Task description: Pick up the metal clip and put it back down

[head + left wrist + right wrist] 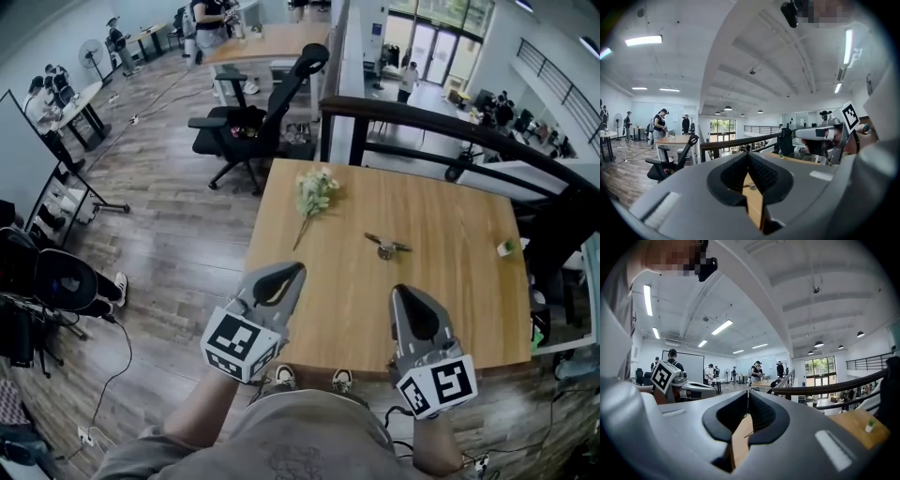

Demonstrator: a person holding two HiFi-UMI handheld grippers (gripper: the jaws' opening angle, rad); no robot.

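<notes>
1. Table [441,309]: light wood, with a dark railing [422,114] along its far side. A person stands at the near edge with a gripper in each hand.
2. Clip [386,247]: lies flat on the table, about mid-top. It is clear of both grippers and nothing touches it.
3. Left gripper [298,269]: over the near left corner, tip aimed at the far side. Its jaws are together with the tips meeting and nothing between them. In the left gripper view the clip shows small on the wood, seen through the slot below the closed tips.
4. Right gripper [397,292]: over the near edge, right of middle. Its jaws are together and empty. The clip lies ahead of its tip, well apart.
5. Both gripper views look out level over the room, with the table low in frame. Each shows the other gripper off to the side.
6. Sprig [314,195]: pale flowers lying on the far left part of the table. The heads point to the far edge and the stem trails toward the near side. It is left of the clip and apart from it.
7. Small green-and-white thing [507,247]: at the table's right edge, well apart from the clip. It is too small to identify.
8. Chair [253,122]: black, on the wood floor beyond the table's far left corner.
</notes>
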